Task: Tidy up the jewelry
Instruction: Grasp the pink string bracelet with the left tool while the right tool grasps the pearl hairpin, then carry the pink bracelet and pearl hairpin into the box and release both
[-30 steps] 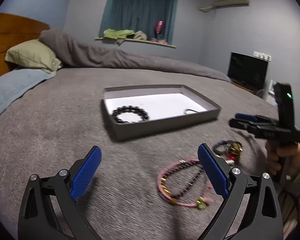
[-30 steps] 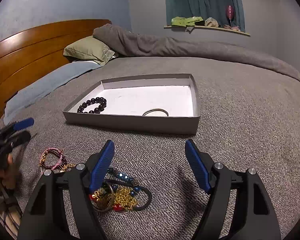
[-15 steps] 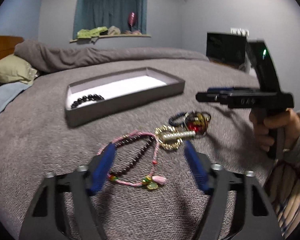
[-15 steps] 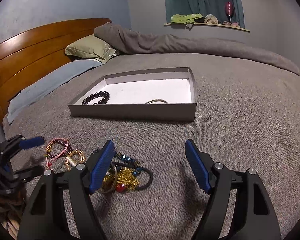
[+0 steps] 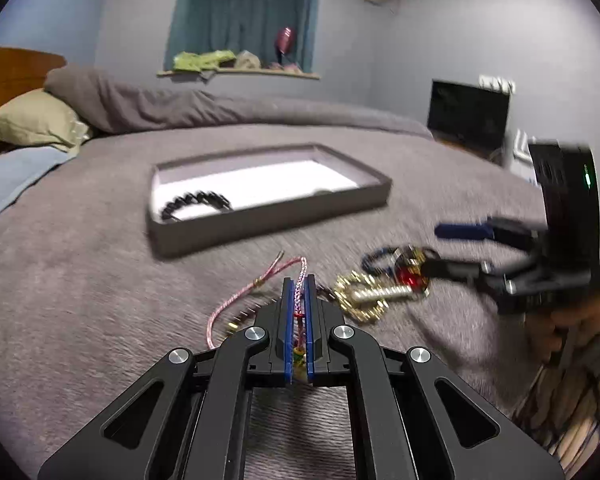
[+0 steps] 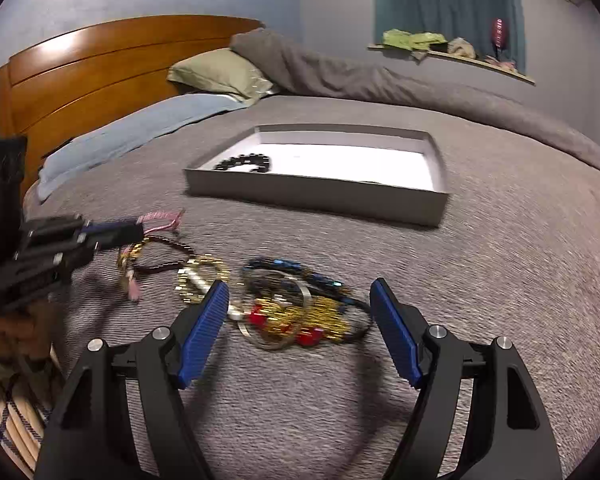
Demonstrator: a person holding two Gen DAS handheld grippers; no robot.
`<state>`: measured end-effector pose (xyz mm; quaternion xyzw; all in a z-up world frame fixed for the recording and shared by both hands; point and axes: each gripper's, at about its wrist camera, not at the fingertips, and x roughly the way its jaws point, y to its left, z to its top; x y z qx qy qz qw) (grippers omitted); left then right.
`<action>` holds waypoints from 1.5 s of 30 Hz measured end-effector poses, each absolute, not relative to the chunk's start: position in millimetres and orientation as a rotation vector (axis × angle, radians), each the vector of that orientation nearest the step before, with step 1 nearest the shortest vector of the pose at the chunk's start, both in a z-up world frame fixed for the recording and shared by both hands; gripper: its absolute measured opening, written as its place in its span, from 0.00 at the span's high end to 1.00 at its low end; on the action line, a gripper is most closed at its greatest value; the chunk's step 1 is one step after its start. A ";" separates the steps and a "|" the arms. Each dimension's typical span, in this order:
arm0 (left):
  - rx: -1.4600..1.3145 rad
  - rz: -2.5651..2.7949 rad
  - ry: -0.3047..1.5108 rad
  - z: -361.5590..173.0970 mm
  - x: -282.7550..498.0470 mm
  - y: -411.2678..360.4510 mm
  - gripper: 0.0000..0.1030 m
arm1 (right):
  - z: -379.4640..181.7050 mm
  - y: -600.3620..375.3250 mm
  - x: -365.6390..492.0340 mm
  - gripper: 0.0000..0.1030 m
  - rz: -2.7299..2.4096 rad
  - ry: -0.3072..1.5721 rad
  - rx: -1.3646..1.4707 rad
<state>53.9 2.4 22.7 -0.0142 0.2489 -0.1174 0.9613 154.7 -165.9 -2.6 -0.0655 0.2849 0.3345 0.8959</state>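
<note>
Left wrist: jaws clamp pink cord bracelet [image 5: 299,280] (tightly).

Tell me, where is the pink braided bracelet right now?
In the left wrist view, the pink braided cord bracelet is pinched in the shut left gripper on the grey bedspread, in front of the shallow grey cardboard tray, left of the gold chain bracelet.

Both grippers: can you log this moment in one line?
left gripper: shut on pink braided cord bracelet | right gripper: open above tangled gold-and-red jewelry pile | grey shallow cardboard tray: black bead bracelet inside
</note>
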 end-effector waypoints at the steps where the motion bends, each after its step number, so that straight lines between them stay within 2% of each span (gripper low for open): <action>1: -0.040 -0.227 0.493 25.2 53.1 7.4 0.95 | -2.0 -162.7 152.8 0.33 0.704 0.586 -0.140; 3: -0.058 -0.209 0.478 28.5 52.1 14.8 0.95 | -0.6 -154.8 148.8 0.43 0.726 0.580 -0.159; 6: -0.085 -0.188 0.463 33.1 52.1 25.7 0.95 | -0.1 -142.7 143.2 0.51 0.763 0.573 -0.191; 17: -0.127 -0.146 0.443 39.6 48.9 52.2 0.95 | -13.4 -109.1 140.5 0.72 0.794 0.624 -0.318; 21: -0.132 -0.140 0.445 38.8 48.6 55.9 0.95 | -16.8 -107.5 139.9 0.88 0.805 0.635 -0.333; 26: -0.134 -0.142 0.448 38.6 49.1 56.0 0.95 | -20.2 -105.1 135.1 0.92 0.818 0.631 -0.361; 45: -0.165 -0.198 0.318 72.8 61.2 53.3 0.95 | 22.0 -135.7 166.6 0.92 0.807 0.561 -0.172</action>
